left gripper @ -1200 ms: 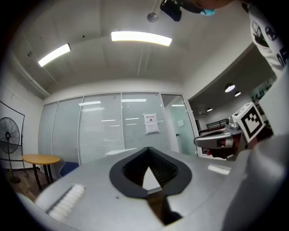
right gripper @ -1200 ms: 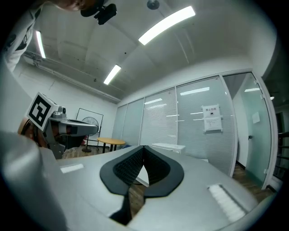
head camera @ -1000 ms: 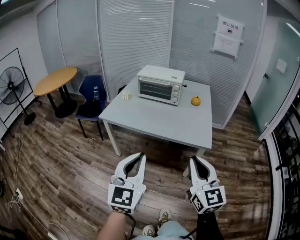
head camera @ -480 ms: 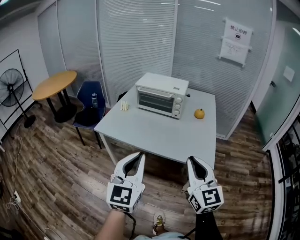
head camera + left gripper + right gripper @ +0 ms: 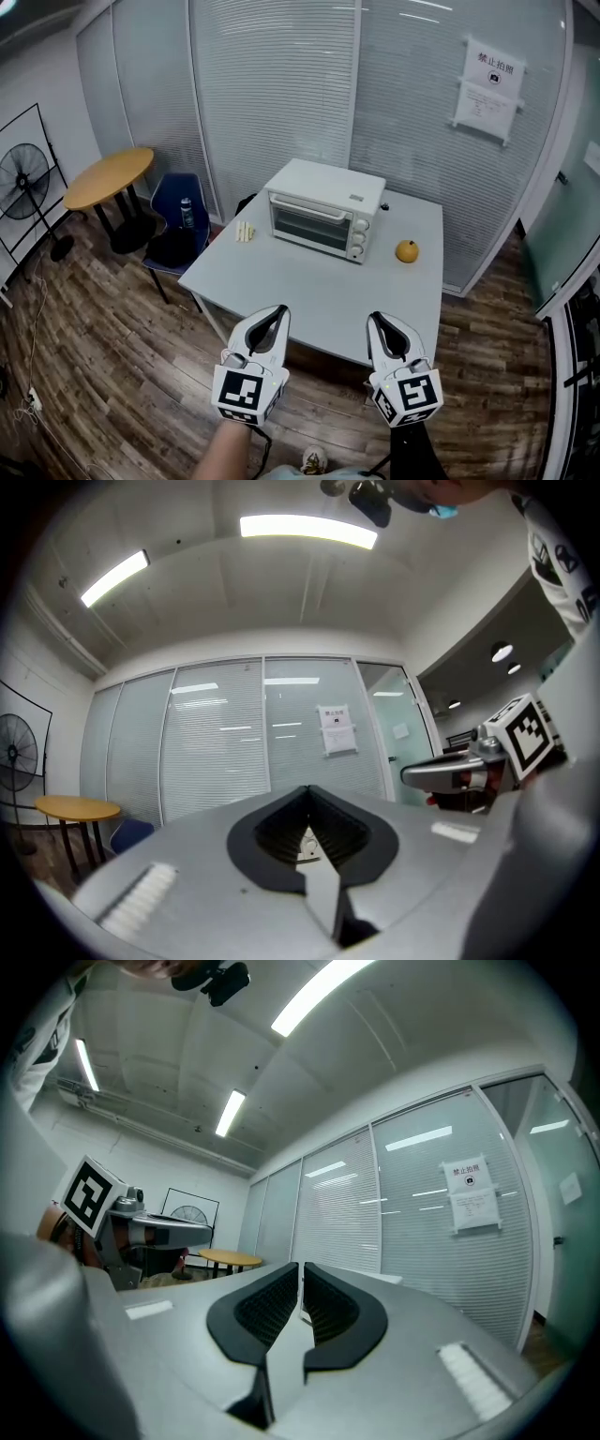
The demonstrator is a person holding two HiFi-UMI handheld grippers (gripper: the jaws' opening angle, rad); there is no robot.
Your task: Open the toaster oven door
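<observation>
A white toaster oven (image 5: pixel 323 220) stands at the back of the pale grey table (image 5: pixel 309 300), its glass door closed and its knobs on the right side. Both grippers hang low in the head view, in front of the table's near edge and well short of the oven. My left gripper (image 5: pixel 280 308) is shut with nothing in it, and my right gripper (image 5: pixel 372 317) is shut and empty too. Both gripper views look upward at the ceiling and glass walls, with the left gripper (image 5: pixel 307 789) and right gripper (image 5: pixel 301 1265) closed; the oven is hidden there.
An orange (image 5: pixel 407 250) lies right of the oven and small cream sticks (image 5: pixel 246 232) lie left of it. A blue chair (image 5: pixel 180 211) holding a bottle, a round wooden table (image 5: pixel 111 176) and a fan (image 5: pixel 23 178) stand at the left. Glass walls with blinds run behind the table.
The head view has come closer to the table, so the oven and table sit lower and larger in the frame. Both grippers keep their pose and stay shut.
</observation>
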